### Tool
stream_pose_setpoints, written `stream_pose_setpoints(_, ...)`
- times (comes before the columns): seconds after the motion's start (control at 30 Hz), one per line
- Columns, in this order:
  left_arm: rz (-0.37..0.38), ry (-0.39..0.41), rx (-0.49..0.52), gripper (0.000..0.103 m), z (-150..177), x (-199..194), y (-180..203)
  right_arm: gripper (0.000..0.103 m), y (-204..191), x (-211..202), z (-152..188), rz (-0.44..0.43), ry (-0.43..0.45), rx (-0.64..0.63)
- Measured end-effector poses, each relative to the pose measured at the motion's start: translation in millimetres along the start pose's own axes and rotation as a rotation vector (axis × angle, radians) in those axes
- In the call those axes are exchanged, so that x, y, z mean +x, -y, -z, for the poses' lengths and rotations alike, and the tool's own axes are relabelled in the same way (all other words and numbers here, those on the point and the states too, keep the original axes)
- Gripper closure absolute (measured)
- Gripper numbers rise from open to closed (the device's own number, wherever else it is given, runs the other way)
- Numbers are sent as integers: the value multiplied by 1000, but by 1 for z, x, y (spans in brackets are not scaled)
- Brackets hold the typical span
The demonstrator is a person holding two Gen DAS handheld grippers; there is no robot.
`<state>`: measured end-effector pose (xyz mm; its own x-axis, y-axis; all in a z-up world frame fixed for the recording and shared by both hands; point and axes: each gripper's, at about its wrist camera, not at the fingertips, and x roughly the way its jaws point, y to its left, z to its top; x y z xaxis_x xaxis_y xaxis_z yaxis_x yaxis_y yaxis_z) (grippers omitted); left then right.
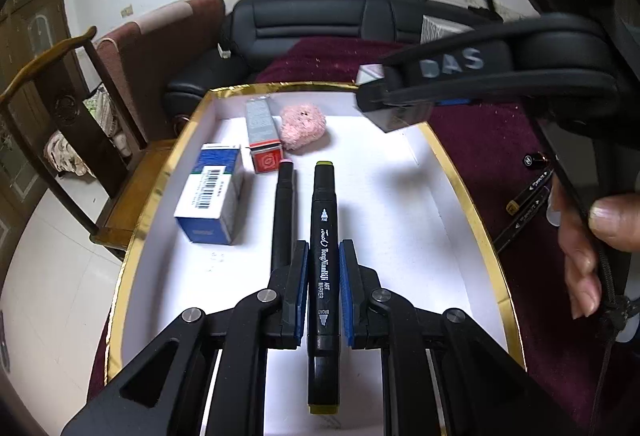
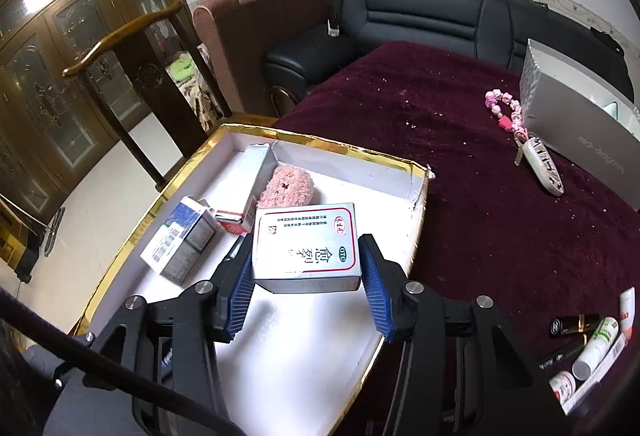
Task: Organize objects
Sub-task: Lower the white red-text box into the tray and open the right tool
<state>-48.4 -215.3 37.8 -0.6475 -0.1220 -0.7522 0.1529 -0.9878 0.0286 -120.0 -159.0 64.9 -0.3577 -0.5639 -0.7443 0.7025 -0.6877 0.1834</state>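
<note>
Item one: shallow white cardboard tray point(image 2: 224, 147), gold-foil rim, on my maroon velvety cloth point(image 2: 480, 236). Inside the tray: blue-and-white carton point(image 1: 210, 195) near the left wall; slim grey-and-red box point(image 1: 262, 133) toward the far wall; fuzzy pink lump point(image 1: 303, 125) beside that box; a black pen point(image 1: 283, 211) at centre. My right gripper point(image 2: 306, 288) clamps a glossy silver medicine box point(image 2: 306, 248) above the tray floor. My left gripper point(image 1: 323, 286) is pressed tight on a black art marker point(image 1: 323, 276) with olive end caps, over the tray's near half. Right of the tray, on the cloth: beaded keychain point(image 2: 516, 127), small tubes point(image 2: 596, 346).
</note>
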Motion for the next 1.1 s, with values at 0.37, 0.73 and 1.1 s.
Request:
stream_pose_setpoints(0.37, -62, -31, 61, 91, -13, 14, 11, 55, 13, 35, -19, 33, -71, 50)
stream_pose_setpoints(0.73, -66, -68, 64, 91, -18, 26, 11, 55, 18, 55, -27, 36, -127, 73)
stream_pose_setpoints(1.1, -71, -97, 73, 91, -17, 28, 12, 55, 20, 68, -28, 43, -166, 76)
